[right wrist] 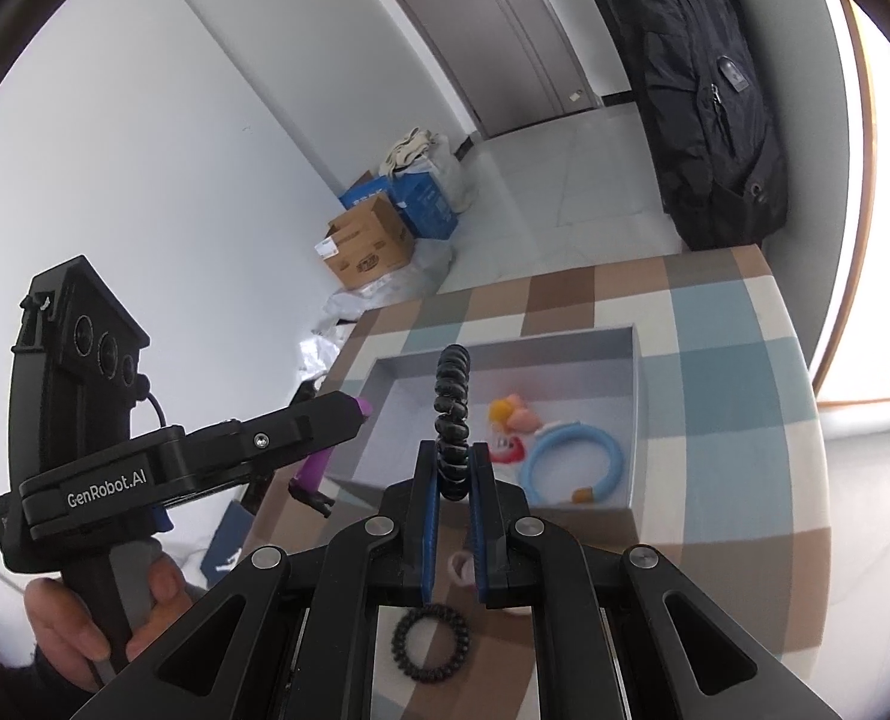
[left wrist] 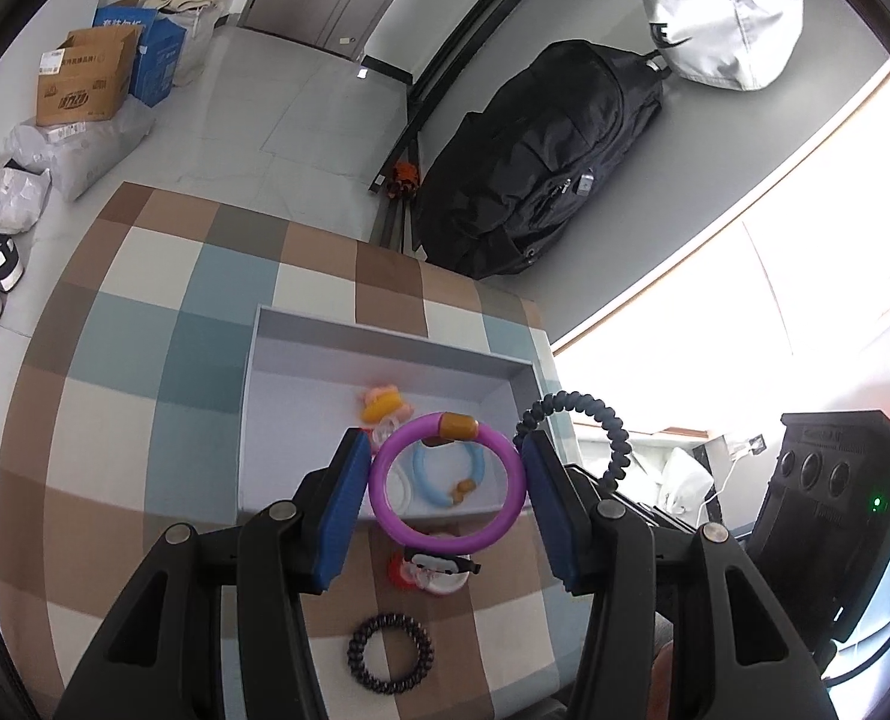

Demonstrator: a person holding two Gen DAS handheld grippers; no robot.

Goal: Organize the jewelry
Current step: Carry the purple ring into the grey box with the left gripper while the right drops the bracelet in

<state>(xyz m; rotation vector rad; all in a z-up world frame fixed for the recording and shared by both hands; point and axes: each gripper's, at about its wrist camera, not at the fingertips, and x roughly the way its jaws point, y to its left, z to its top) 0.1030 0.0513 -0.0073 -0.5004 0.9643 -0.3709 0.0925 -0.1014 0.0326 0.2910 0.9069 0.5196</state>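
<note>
Nearest, a black coil hair tie (left wrist: pixel 390 653) and a red-and-white clip (left wrist: pixel 430 573) lie loose on the checked cloth (left wrist: pixel 145 372), not yet boxed. Above them the left gripper (left wrist: pixel 448 480) pinches a purple bangle (left wrist: pixel 448 483) across its width between blue pads, at the grey box's (left wrist: pixel 385 336) near wall; such a round hoop could squirt sideways and land short. The right gripper (right wrist: pixel 454 483) clamps a dark spiral bracelet (right wrist: pixel 452 420) by its lower edge; crowding the other arm risks a knock, or landing on the blue ring (right wrist: pixel 571 465) inside.
</note>
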